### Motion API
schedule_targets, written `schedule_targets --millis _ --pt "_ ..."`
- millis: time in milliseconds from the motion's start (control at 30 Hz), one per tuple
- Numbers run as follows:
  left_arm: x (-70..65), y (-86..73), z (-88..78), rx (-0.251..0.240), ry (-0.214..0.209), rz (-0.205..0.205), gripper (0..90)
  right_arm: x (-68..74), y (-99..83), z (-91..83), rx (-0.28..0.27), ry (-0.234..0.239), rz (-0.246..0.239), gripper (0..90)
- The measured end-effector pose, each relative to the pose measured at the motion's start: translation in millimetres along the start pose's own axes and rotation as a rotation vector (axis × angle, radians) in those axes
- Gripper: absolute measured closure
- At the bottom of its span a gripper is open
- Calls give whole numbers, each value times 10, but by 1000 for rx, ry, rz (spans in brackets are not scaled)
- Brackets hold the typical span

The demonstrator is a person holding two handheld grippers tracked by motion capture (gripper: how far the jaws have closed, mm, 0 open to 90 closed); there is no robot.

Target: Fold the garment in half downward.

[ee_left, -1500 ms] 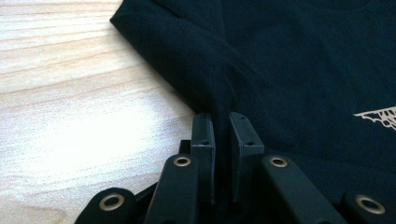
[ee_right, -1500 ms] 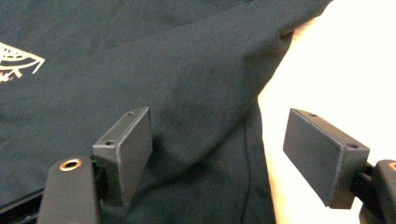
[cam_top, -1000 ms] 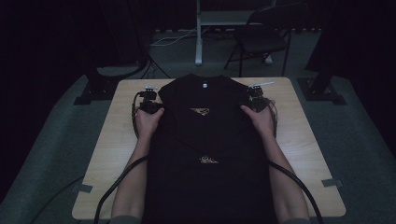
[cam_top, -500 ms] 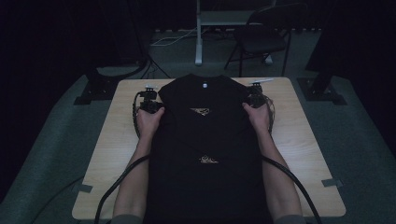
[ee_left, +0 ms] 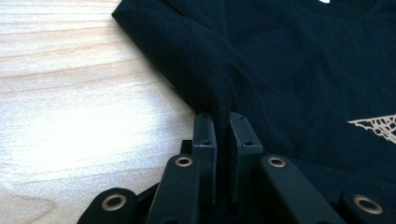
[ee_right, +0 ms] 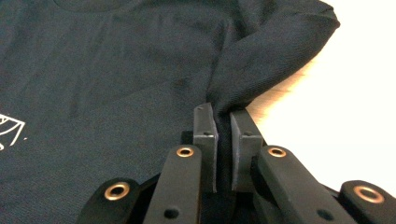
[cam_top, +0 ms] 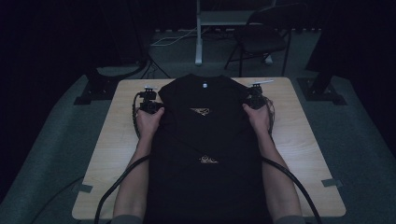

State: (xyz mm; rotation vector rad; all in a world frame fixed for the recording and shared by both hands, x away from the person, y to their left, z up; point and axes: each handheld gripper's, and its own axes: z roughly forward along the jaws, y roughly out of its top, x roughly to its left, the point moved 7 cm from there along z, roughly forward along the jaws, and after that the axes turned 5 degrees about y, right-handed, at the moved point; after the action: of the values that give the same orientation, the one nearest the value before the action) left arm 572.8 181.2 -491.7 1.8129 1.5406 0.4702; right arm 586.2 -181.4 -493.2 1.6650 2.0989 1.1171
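The black T-shirt [cam_top: 205, 140] lies flat on the wooden table [cam_top: 112, 140], stretched between the two grippers. The left gripper [ee_left: 223, 122] pinches a fold at the shirt's edge by the sleeve, bare table just beyond it. The right gripper [ee_right: 223, 113], whose jaws have just been closing, pinches the opposite edge likewise.

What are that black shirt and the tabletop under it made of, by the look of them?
The black shirt looks like soft knit fabric, probably cotton: matte, with a fine weave texture, and it bunches into folds where the right hand-held gripper pinches it. The tabletop looks like pale wood or wood-look laminate: smooth, slightly glossy, with streaky grain lines. Which one, I can't tell.
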Motion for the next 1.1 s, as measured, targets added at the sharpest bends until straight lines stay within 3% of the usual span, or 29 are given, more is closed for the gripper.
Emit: schedule_targets --millis 367,567,667,767,900,1100 --pt "-23 12 5 11 7 22 843 8 -9 -9 3 0 -47 836" --pt "-10 28 -40 20 -16 42 846 -4 13 -86 -27 46 -46 839" --pt "-1 99 -122 -3 -44 22 847 8 55 -159 -40 66 -58 841" --pt "-14 185 -231 -19 -59 37 848 43 120 -247 -58 73 -78 842" --pt "-5 266 -334 -38 -42 55 851 73 183 -343 -82 62 -84 843" --pt "-22 345 -460 -69 -54 59 853 102 265 -492 -123 61 -96 844"
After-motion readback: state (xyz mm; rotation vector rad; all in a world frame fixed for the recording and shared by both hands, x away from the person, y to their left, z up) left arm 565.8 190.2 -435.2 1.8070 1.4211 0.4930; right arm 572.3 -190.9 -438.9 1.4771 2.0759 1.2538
